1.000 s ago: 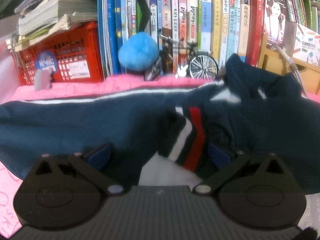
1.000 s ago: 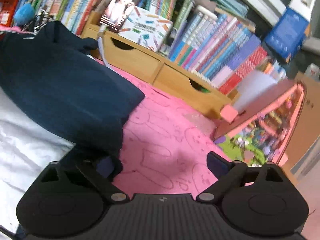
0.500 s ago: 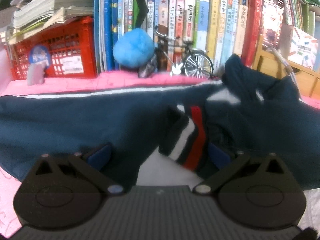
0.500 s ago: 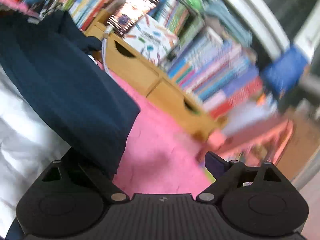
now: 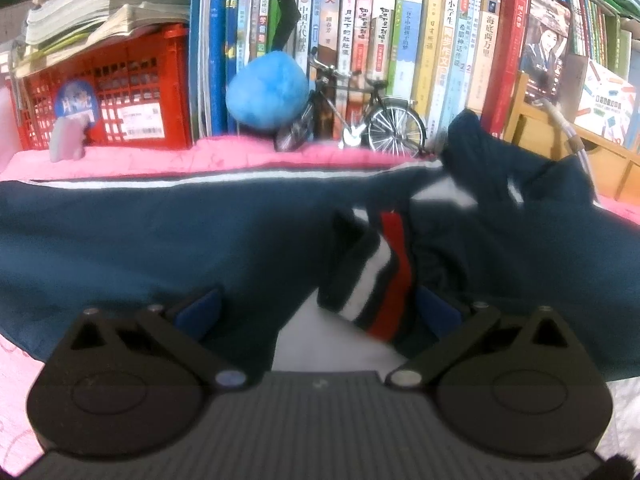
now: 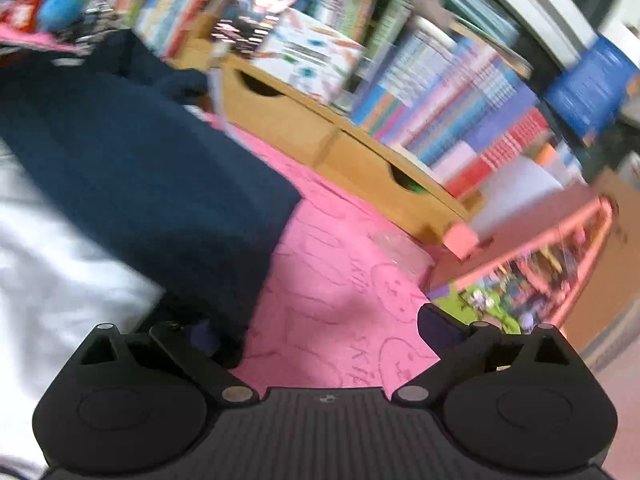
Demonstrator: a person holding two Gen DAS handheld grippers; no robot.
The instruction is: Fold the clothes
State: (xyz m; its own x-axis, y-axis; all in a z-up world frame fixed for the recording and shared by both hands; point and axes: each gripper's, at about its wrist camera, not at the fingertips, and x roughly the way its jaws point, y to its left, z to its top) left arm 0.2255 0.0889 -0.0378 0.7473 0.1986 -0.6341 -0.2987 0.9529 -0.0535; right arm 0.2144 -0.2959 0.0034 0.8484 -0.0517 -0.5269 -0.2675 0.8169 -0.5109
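Note:
A navy garment (image 5: 160,240) with a thin white stripe lies spread over the pink mat (image 5: 240,160), with white cloth (image 5: 320,348) under its near edge. Its cuff (image 5: 380,276), striped white and red, lies between the wide-apart fingers of my left gripper (image 5: 318,308), close to the right pad; neither pad presses on it. In the right wrist view the same navy garment (image 6: 140,184) lies over white cloth (image 6: 52,248). Its hem drapes across the left finger of my right gripper (image 6: 318,326), whose jaws are opening over bare pink mat (image 6: 340,280).
Behind the garment stand a red crate (image 5: 132,92), a row of books (image 5: 400,40), a blue pompom (image 5: 268,92) and a model bicycle (image 5: 360,120). A wooden drawer unit (image 6: 340,136) and a pink toy box (image 6: 540,248) border the mat on the right.
The right gripper's jaws have spread wider and its view has swung, now blurred; the navy hem stays at its left finger. The left gripper and the cuff have barely moved.

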